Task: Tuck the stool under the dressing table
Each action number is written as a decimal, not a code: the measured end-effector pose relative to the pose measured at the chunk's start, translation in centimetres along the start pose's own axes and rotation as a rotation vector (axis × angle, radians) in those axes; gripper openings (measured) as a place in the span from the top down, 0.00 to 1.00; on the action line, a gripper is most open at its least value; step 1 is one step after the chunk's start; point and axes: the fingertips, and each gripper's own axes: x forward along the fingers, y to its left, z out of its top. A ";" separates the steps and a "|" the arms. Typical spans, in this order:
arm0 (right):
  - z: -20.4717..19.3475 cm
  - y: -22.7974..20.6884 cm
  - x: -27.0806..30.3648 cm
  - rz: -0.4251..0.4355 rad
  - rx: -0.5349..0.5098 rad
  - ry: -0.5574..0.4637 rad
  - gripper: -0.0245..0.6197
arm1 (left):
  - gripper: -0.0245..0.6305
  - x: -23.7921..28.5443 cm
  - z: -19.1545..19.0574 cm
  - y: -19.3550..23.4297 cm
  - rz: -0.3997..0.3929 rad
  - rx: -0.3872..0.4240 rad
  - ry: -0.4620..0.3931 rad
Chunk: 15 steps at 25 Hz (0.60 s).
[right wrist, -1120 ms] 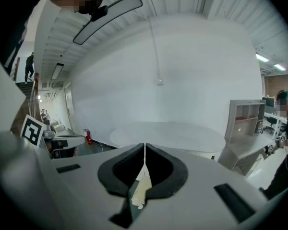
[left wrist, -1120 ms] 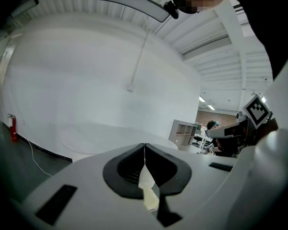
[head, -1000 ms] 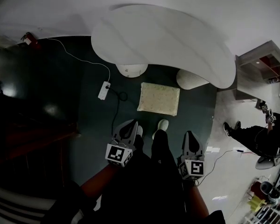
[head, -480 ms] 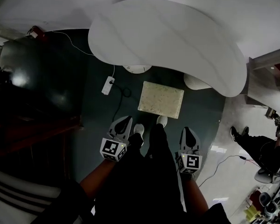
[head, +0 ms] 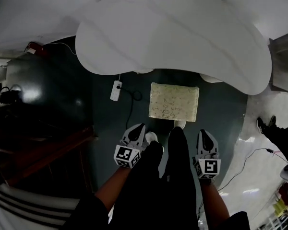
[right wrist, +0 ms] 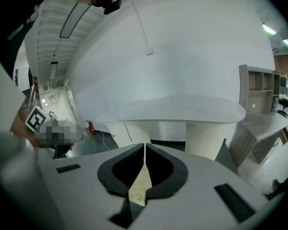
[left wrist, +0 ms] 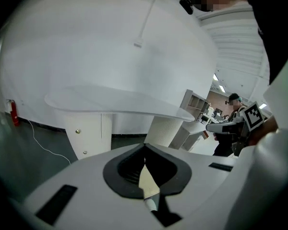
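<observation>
Two units low beside the person's legs (head: 165, 176). Left hand-held gripper (head: 136, 131): jaws pressed together, nothing between them. Right hand-held gripper (head: 206, 137): jaws likewise together, empty. Ahead, clear of both, on the dark floor (head: 108, 133): stool (head: 174, 102) with pale speckled square cushion, just short of the near edge of the white dressing table (head: 173, 37), in line with the gap between drawer pedestal (left wrist: 91, 133) and ribbed column (left wrist: 161, 131). Left of stool: white power strip (head: 115, 90) with cable (head: 129, 111).
</observation>
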 end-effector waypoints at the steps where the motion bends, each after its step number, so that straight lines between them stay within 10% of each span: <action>1: -0.8 -0.2 0.6 -0.014 0.028 0.007 0.90 | 0.94 0.8 -1.0 0.5 -0.002 -0.007 0.013; 6: -7.2 -1.2 4.1 -0.066 0.155 0.032 0.90 | 0.94 4.5 -6.5 3.3 0.013 0.023 0.043; 15: -20.5 -3.5 8.9 -0.029 0.076 0.169 0.90 | 0.93 8.5 -17.4 6.5 -0.007 0.045 0.106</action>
